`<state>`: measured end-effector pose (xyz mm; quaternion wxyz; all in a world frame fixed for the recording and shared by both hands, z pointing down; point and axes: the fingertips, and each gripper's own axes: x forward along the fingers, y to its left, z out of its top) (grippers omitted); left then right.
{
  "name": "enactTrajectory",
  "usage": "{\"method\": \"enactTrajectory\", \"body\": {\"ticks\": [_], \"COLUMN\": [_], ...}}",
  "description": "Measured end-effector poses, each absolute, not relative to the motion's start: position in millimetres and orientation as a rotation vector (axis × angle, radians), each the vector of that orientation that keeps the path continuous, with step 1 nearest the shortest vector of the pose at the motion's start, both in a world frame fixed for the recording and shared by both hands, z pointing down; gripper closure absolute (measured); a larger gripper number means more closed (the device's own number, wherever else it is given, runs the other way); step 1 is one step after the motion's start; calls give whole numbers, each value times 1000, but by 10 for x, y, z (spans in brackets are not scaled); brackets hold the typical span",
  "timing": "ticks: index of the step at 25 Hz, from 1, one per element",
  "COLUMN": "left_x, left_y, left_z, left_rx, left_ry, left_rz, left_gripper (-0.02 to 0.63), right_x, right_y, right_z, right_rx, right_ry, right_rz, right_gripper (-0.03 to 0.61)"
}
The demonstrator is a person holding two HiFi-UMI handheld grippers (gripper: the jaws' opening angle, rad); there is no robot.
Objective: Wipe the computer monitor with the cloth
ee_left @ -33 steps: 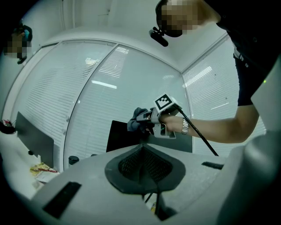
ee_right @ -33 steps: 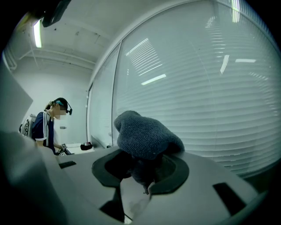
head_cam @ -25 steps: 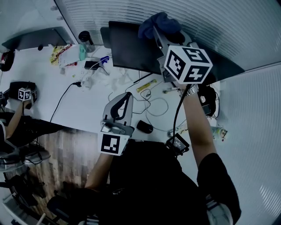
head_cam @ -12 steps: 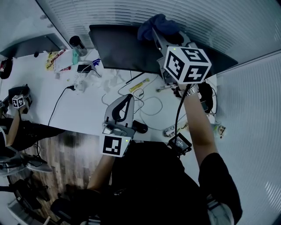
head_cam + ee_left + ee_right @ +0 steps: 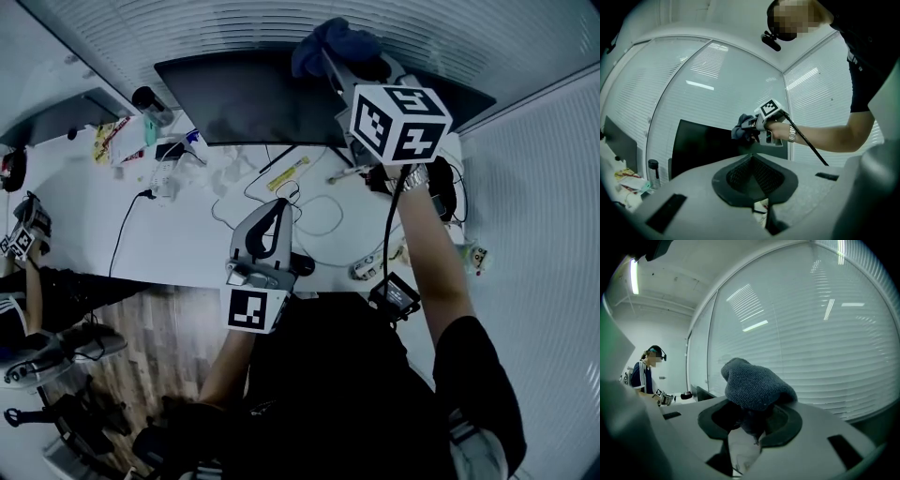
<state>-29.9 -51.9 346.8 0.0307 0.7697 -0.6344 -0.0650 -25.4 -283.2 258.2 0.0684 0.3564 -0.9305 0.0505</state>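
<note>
A wide black monitor (image 5: pixel 244 98) stands at the back of the white desk (image 5: pixel 178 234). My right gripper (image 5: pixel 339 58) is raised at the monitor's top edge, shut on a bunched blue-grey cloth (image 5: pixel 328 42). In the right gripper view the cloth (image 5: pixel 754 383) bulges out above the shut jaws of that gripper (image 5: pixel 752 425), with window blinds behind it. My left gripper (image 5: pixel 274 214) is held low over the desk's front, shut with nothing in it. The left gripper view looks past that gripper (image 5: pixel 757 187) to the monitor (image 5: pixel 703 145) and the cloth (image 5: pixel 740 132).
Cables (image 5: pixel 319 220), a black mouse (image 5: pixel 302 264), a dark bottle (image 5: pixel 148 101) and papers (image 5: pixel 112 136) lie on the desk. Another person (image 5: pixel 647 373) with a gripper is at the far left. Blinds close off the back, and wood floor (image 5: pixel 159 347) lies below the desk's front edge.
The head view has shifted, so more of the monitor shows and the desk things sit further left. My right gripper still holds the cloth at the monitor's top. The left gripper has barely moved.
</note>
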Motion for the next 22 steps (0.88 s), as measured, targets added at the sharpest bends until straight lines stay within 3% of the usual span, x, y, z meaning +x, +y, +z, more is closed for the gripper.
{"method": "enactTrajectory", "body": {"ticks": [22], "left_x": [685], "left_y": [-741], "left_z": [3492], "left_rx": [2486], "left_ry": [-1850], "left_rz": [-127], "left_gripper": [606], "right_x": [853], "right_y": [-3127], "right_z": [2591], "right_rx": [1176], "right_ry": [-2794], "right_rz": [180], "right_gripper": [442]}}
